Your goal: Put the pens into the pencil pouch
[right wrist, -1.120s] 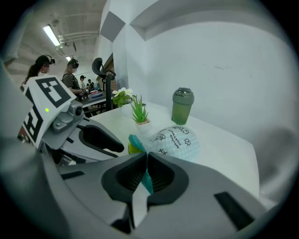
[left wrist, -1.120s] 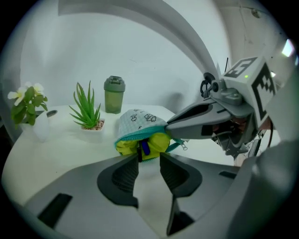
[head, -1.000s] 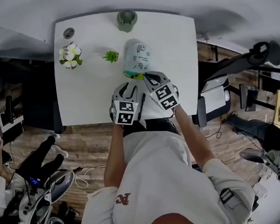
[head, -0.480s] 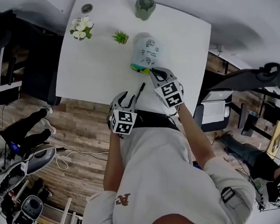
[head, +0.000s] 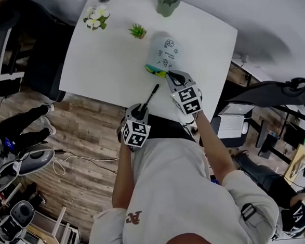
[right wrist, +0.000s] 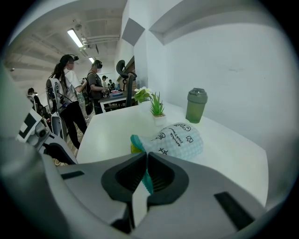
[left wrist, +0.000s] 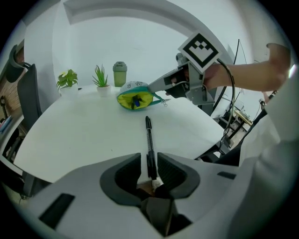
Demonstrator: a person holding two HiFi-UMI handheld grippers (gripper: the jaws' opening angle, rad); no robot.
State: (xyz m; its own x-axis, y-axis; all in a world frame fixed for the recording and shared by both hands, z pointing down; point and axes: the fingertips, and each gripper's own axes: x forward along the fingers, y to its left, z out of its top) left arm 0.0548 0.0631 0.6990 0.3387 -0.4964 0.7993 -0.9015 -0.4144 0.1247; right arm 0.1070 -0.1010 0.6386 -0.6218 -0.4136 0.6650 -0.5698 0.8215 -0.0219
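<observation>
The pale patterned pencil pouch (head: 164,49) lies on the white table (head: 101,65), its yellow-lined mouth (left wrist: 135,99) facing me with pens inside. My right gripper (head: 168,77) is shut on the teal strip (right wrist: 146,181) at the pouch's rim. My left gripper (head: 140,111) is at the table's near edge. A black pen (head: 151,94) sticks out from its jaws toward the pouch. The left jaws have just been closing, and the pads press the pen's (left wrist: 149,140) rear end. In the left gripper view the right gripper (left wrist: 154,86) reaches the pouch from the right.
A green lidded cup (head: 167,3), a small spiky plant (head: 138,31) and a white-flowered plant (head: 96,14) stand along the far side. An office chair (head: 291,91) sits off the right edge. People stand beyond the table's left side (right wrist: 70,93).
My left gripper has drawn back from beside the right gripper to the table's near edge, taking the pen along. The right gripper has stayed at the pouch's mouth.
</observation>
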